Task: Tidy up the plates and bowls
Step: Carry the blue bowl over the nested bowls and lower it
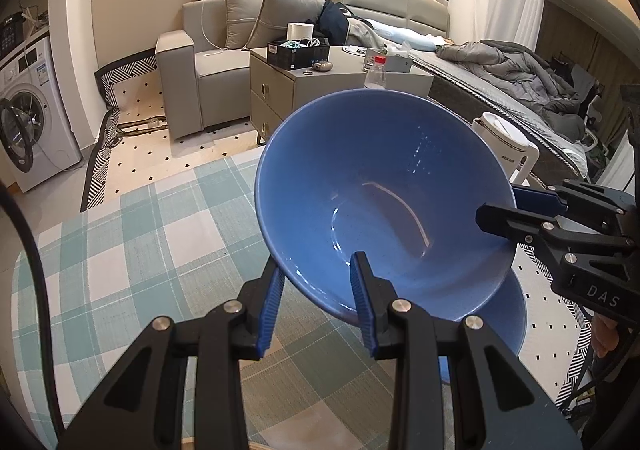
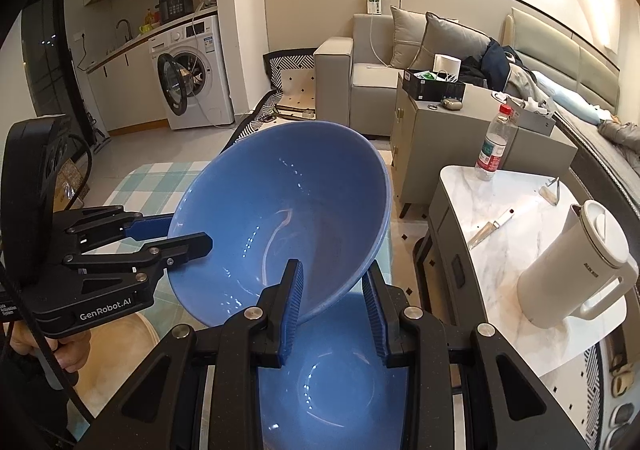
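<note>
Here both tongs pinch one tilted blue bowl (image 1: 384,194) by its rim: the left tongs (image 1: 318,290) clamp the near edge, the right tongs (image 2: 334,302) the opposite side. The bowl hangs just above a second blue bowl (image 2: 336,382) resting on the checked worktop (image 1: 132,250); a white kettle (image 2: 576,266) stands nearby.

Two glossy blue ceramic bowls: one tilted bowl (image 2: 280,226) at the frame's centre, a second bowl (image 2: 336,382) at lower centre beneath it. Two black two-finger grippers with blue ribbed pads: the left gripper (image 1: 318,296) and the right gripper (image 2: 332,306). One white plastic kettle (image 2: 576,262) at right, one clear plastic bottle with a red cap (image 2: 496,142) at upper right, one knife (image 2: 490,228) between them.
</note>
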A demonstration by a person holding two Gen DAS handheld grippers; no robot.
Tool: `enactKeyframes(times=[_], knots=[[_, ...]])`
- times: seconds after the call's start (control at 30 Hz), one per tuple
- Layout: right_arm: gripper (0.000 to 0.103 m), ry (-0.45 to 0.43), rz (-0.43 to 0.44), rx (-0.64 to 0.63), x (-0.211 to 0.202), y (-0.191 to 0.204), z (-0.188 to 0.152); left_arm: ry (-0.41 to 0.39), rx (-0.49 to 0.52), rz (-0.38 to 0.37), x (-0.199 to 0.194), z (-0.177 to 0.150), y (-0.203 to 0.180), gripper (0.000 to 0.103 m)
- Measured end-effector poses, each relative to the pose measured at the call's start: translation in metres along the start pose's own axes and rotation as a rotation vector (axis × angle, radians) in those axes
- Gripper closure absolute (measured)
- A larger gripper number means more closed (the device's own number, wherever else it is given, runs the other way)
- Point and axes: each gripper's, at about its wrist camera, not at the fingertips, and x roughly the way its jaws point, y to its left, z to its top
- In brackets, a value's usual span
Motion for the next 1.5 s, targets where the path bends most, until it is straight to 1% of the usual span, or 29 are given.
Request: enactKeyframes(times=[0.37,0.7,1.1,1.5], knots=[[0.072,-0.022,-0.007,0.026,-0.027,-0.002,-0.019,-0.002,0.028,-0.02,-0.008,-0.007,-0.012,0.071],[0.071,-0.027,-0.009,0.066,-0.04,-0.01,-0.042,0.004,0.063,-0.032,-0.012,-0.016,-0.028,0.071],[0.071,-0.026,-0.021,0.089,-0.051,-0.015,-0.062,0.016,0.083,-0.051,-0.014,-0.024,-0.045,0.071],[0.071,-0.011,-0.028,0.122,-0.05,-0.024,-0.077,0.034,0.103,-0.058,-0.01,-0.032,-0.058,0.07]])
